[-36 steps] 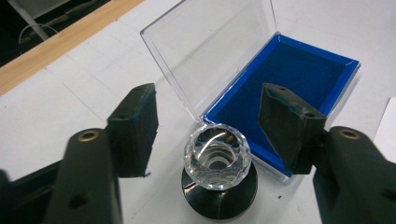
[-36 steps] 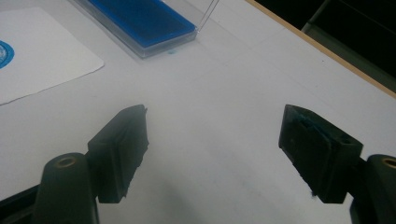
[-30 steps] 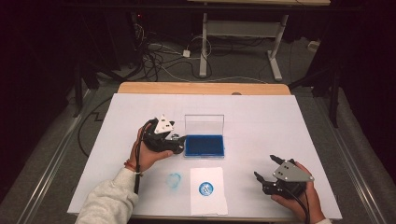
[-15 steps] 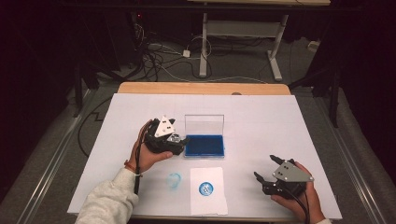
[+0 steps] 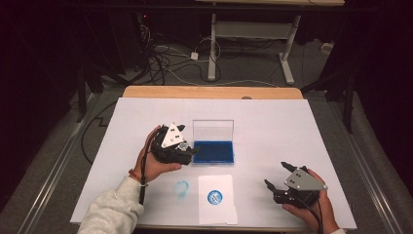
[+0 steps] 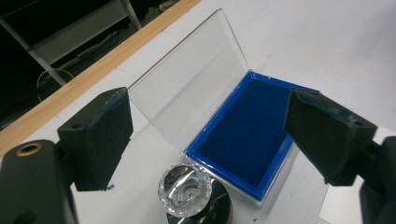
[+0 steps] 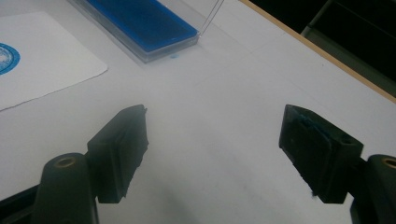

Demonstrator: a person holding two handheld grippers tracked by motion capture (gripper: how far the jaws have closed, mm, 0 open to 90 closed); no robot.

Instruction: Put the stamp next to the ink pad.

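At the centre of the high view, the left claw point(image 5: 194, 150) has just opened, its jaws wide apart above a crystal stamp point(image 6: 185, 190) standing just beside the open blue box point(image 5: 213, 152). At lower right, the right claw point(image 5: 275, 176) is open, holding nothing.

left hand-held gripper point(image 5: 191, 152) jaws just opened, nothing between

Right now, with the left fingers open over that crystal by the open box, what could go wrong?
1. The faceted crystal sits on a small dark stand, close beside the blue-lined box; a nudge from the open left gripper could topple it.
2. The upright clear lid stands near the left fingers and might get knocked shut.
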